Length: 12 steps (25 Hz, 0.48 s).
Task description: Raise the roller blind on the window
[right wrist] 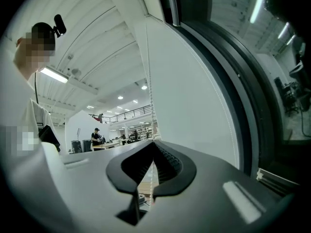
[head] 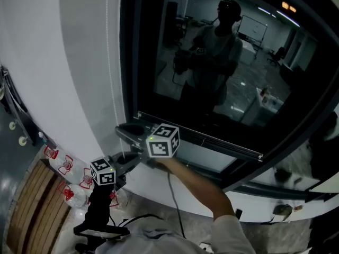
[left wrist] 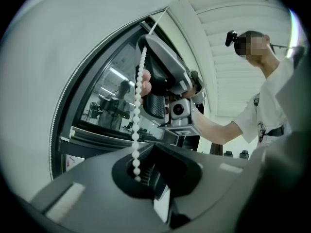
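**Two grips on one bead chain (left wrist: pixel 137 125)**

The dark window (head: pixel 222 62) fills most of the head view, its glass mirroring the person (camera on the head). A white wall (head: pixel 69 62) stands left of its frame. Beside that frame, the right gripper (right wrist: pixel 153 144) sits above the left gripper (left wrist: pixel 151 147). Both point level, each with its jaws closed on the chain, which runs straight down from one into the other.

I'm seeing the bead chain (left wrist: pixel 138 115) hanging left of the window (head: pixel 222 62), my right gripper (head: pixel 123 130) sitting above my left gripper (head: pixel 125 162).
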Tool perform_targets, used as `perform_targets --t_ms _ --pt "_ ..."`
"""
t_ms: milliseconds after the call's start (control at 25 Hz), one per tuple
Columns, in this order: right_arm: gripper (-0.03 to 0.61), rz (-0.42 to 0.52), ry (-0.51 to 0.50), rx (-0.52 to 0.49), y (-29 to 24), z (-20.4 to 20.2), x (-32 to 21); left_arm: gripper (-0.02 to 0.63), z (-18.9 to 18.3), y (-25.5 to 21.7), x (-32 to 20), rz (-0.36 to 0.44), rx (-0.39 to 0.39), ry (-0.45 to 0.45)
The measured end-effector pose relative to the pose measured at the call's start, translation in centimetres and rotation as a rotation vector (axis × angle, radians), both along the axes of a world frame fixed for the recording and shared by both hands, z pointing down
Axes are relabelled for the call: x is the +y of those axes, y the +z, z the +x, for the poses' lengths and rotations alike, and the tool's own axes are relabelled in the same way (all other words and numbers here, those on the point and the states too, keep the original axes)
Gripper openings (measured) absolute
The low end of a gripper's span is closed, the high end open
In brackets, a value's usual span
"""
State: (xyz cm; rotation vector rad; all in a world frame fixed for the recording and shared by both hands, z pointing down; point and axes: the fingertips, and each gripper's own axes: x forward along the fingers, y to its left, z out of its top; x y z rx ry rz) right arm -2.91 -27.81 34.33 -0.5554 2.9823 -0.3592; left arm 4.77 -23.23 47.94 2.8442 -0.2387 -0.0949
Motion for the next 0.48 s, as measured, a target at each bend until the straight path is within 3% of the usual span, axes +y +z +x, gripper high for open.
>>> perform_targets --t_ms 120,320,480 --pt "0.006 -0.008 0.031 -0.010 -0.1 0.9 -0.2 0.004 -1.5 1.7 -0.2 0.009 -0.029 -0.112" --pt "0.006 -0.015 0.061 -0.028 -0.4 1.1 -0.5 0.187 -6.8 6.4 0.3 -0.023 -0.092 -0.343" --pt "0.011 0.031 0.145 -0.039 -1.1 3.8 0.2 0.198 -8.9 7.7 2.1 -0.011 -0.132 -0.496"
